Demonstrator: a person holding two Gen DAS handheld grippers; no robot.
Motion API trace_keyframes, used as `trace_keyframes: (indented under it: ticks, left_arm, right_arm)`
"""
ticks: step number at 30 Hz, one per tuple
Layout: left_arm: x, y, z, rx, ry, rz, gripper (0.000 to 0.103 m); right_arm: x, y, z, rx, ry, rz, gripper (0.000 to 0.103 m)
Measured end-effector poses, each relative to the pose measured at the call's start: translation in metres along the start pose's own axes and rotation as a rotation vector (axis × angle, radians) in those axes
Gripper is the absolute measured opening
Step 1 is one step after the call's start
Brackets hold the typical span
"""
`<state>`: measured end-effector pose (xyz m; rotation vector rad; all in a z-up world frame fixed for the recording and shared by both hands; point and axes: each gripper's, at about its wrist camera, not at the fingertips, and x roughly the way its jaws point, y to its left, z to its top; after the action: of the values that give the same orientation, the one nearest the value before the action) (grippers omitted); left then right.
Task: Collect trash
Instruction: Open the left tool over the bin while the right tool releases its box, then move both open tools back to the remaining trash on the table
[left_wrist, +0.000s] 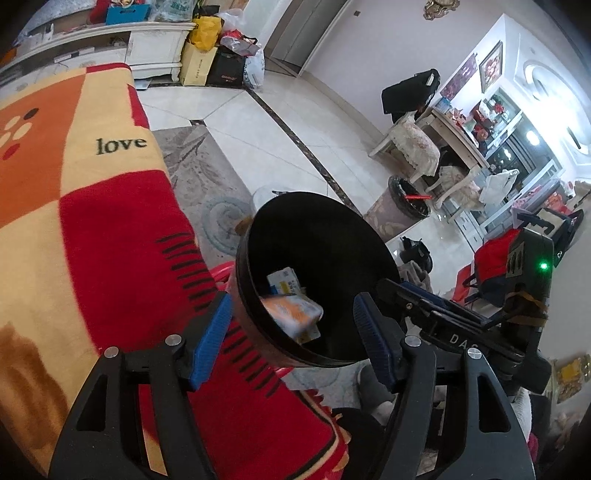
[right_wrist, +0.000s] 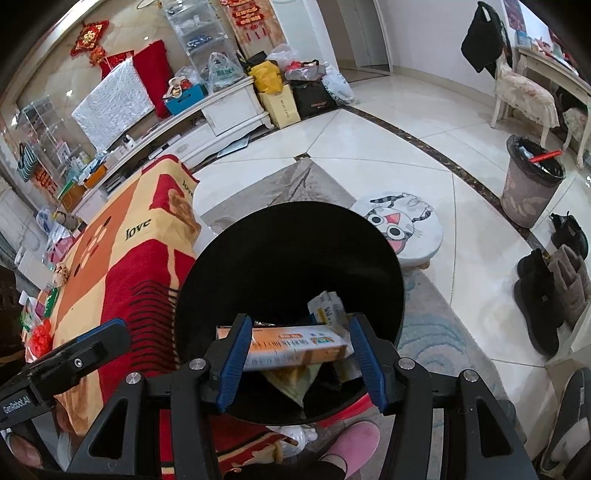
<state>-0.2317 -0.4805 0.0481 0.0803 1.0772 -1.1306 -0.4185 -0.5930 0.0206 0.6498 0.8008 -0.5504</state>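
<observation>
A black round bin stands beside the blanket-covered table; it also shows in the right wrist view. An orange and white box lies blurred inside it with a blue and yellow carton. In the right wrist view the orange box sits between my right gripper's spread blue pads, over the bin's mouth, with no clear contact. My left gripper is open and empty at the bin's near rim. The carton lies deeper in the bin.
The red, orange and yellow blanket covers the table on the left. A cat-face stool stands beyond the bin. A grey waste basket stands at the far right. Shoes line the right side. A pink slipper is below.
</observation>
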Motion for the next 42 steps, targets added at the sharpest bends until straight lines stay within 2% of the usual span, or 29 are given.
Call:
trace_keyframes:
  ticks: [12, 22, 35, 42]
  left_arm:
    - [-0.042, 0.023, -0.018, -0.015, -0.066, 0.157, 0.067]
    - [-0.09, 0.051, -0.055, -0.035, -0.096, 0.262, 0.067]
    - [-0.181, 0.115, -0.11, -0.201, -0.139, 0.374, 0.067]
    - [-0.212, 0.161, -0.142, -0.317, -0.144, 0.434, 0.067]
  right_arm:
    - [0.008, 0.033, -0.011, -0.048, 0.029, 0.053, 0.054]
    - [0.012, 0.101, -0.025, -0.155, 0.051, 0.14, 0.06]
    - [0.031, 0.21, -0.057, -0.346, 0.133, 0.278, 0.06]
    - [0.034, 0.256, -0.075, -0.435, 0.168, 0.337, 0.06]
